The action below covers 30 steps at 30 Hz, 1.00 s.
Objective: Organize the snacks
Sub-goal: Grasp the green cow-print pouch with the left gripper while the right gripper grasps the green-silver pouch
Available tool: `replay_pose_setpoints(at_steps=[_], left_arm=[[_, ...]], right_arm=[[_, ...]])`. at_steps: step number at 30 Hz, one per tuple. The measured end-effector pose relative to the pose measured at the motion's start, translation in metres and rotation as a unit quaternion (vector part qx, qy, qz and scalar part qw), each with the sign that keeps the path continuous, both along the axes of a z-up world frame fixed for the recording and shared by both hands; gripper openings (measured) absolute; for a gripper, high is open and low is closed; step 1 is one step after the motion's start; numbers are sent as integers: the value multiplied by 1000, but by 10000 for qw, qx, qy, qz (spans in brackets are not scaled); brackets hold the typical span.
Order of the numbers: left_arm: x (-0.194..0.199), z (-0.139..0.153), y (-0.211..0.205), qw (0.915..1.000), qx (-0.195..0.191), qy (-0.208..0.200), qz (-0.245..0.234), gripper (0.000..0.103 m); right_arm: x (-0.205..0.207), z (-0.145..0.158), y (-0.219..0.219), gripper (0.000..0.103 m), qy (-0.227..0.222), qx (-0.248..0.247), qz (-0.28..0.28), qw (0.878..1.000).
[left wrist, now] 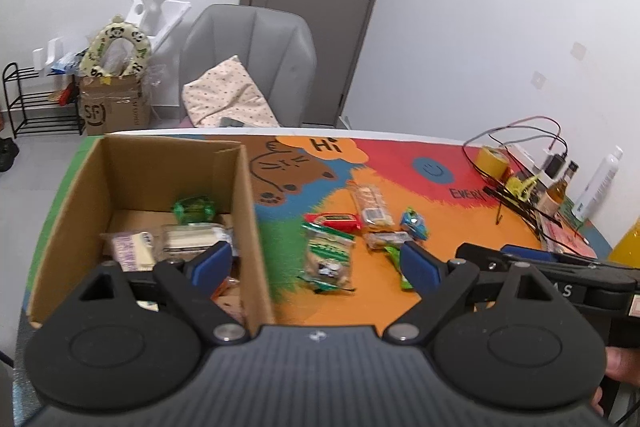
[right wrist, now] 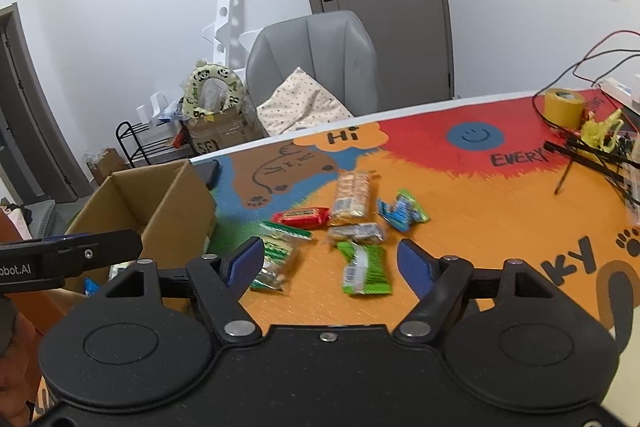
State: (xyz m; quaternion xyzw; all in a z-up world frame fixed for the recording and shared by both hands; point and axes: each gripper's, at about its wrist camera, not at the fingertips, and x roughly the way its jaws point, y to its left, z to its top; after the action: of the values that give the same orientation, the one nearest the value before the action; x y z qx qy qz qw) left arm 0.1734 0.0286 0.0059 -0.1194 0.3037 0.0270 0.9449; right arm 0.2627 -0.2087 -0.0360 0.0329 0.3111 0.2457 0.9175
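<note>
Status: partly complete. The cardboard box (left wrist: 244, 227), at the left of the left wrist view, already holds several wrapped snacks, including a green packet (left wrist: 194, 209) at its far end and pale packets nearer the camera. Remaining: a group of loose snacks on the table mat (right wrist: 500, 235) at frame centre, among them a red bar (right wrist: 302, 217), a long cracker pack (right wrist: 352, 197), a blue-green packet (right wrist: 402, 211) and a green wrapper (right wrist: 364, 269).

Left gripper (left wrist: 316, 263): jaws wide, nothing between them. Right gripper (right wrist: 332, 269): jaws apart, the green wrapper lying on the mat between them, not gripped.

Limits: motion blur makes labels unreadable. The box's near contents are hidden behind the left gripper's fingers. The clutter of cables and tape at the right edge is cut off
</note>
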Motion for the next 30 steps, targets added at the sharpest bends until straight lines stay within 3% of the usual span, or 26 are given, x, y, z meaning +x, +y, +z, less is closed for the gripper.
replay_pose_setpoints(at_steps=[10, 21, 30], left_arm=[[24, -9, -34, 9991, 102, 248, -313, 84], [60, -35, -52, 9971, 159, 678, -303, 59], [89, -52, -56, 9955, 285, 891, -160, 57]], right_arm=[[13, -18, -17, 61, 302, 28, 42, 9995], [41, -45, -19, 51, 718, 286, 256, 9967], [68, -70, -10, 49, 984, 388, 360, 9937]])
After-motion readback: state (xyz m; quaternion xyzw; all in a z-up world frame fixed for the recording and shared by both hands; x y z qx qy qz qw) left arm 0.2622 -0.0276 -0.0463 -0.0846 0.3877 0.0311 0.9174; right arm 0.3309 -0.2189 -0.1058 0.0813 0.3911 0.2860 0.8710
